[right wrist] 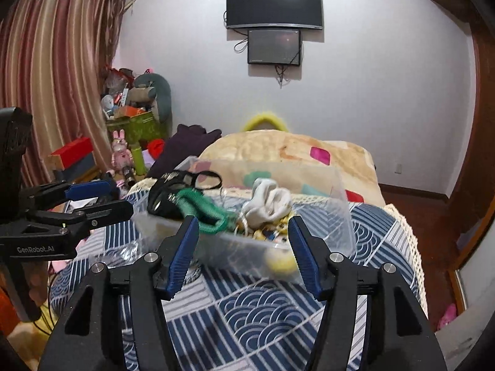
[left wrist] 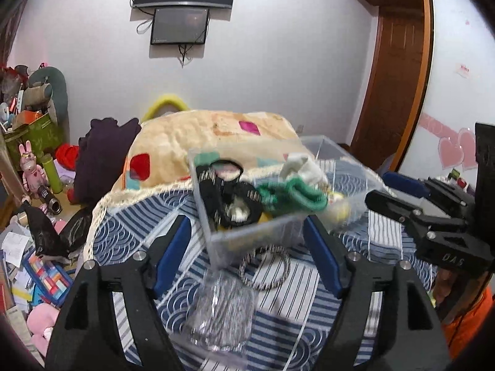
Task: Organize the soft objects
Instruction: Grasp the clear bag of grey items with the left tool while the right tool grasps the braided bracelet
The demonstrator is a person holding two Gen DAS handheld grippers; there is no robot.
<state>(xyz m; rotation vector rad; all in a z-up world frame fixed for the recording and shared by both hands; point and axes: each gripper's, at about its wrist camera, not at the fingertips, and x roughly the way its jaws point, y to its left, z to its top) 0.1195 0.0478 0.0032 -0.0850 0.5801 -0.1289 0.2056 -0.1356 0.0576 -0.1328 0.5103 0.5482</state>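
- Sitting on the bed [right wrist: 278,315], a clear box [right wrist: 340,216] holds socks [right wrist: 269,201] and bands.
- Left gripper [left wrist: 247,256]: fingers apart, empty.
- Right gripper [right wrist: 243,256]: fingers apart, empty.

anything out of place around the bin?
Yes. A patterned ring lies on the bedspread in front of the clear bin, outside it, while the green, black and white soft items are piled inside. The bin also looks tilted, not flat. Both grippers are open, holding nothing.

"GenRobot.AI" on left claw [right wrist: 102,199] body; "DAS" on right claw [left wrist: 383,204] body
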